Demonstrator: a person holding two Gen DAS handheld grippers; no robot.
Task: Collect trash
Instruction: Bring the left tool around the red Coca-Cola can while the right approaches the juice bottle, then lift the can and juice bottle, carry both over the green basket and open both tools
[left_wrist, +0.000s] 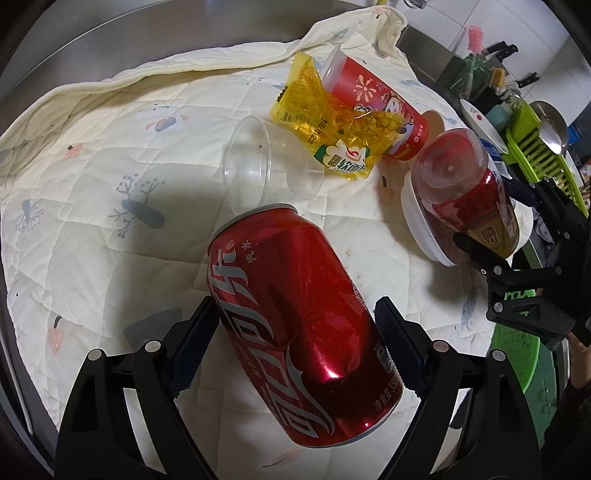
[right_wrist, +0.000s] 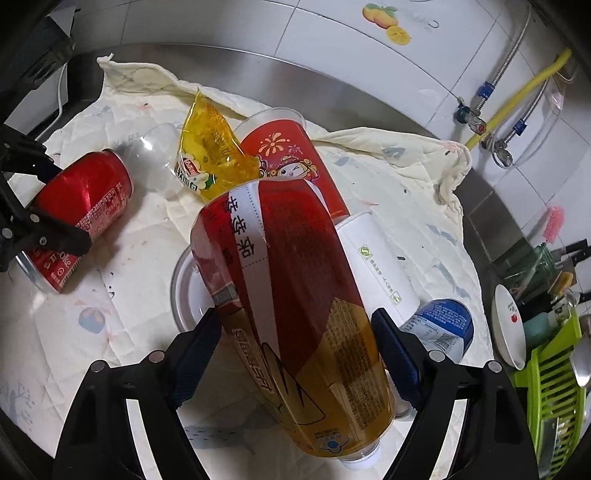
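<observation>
- The dented red can (left_wrist: 295, 314) is lying on its side on the quilted cloth (left_wrist: 92, 221), sitting between the pads of the left hand-held gripper (left_wrist: 295, 347); the jaws are standing wide, with the left pad at the can's wall and a sliver of cloth showing beside the right pad, so whether they are pressing yet I cannot tell.
- The red-and-gold labelled bottle (right_wrist: 295, 314) is lying tilted with its bottom end resting in a white bowl (right_wrist: 184, 291), its cap end pointing toward the camera; the right hand-held gripper (right_wrist: 295, 350) is straddling its body with jaws wide, and small gaps are showing at both pads, so it looks bracketed rather than clamped.
- Each gripper is probably taking the piece nearest to it, so both hands are working at once.
- Further out, a clear plastic cup (left_wrist: 266, 166), a yellow wrapper (left_wrist: 325, 122) and a red paper cup (left_wrist: 373, 107) are lying heaped together, waiting their turn.
- A white paper cup (right_wrist: 380, 262) and a blue-labelled container (right_wrist: 439, 325) are lying just beside the bottle.
- The cloth is covering the steel worktop (right_wrist: 369, 96), seemingly gathering the litter in one spot.
- A green dish rack (right_wrist: 554, 387) is standing off to the side.
</observation>
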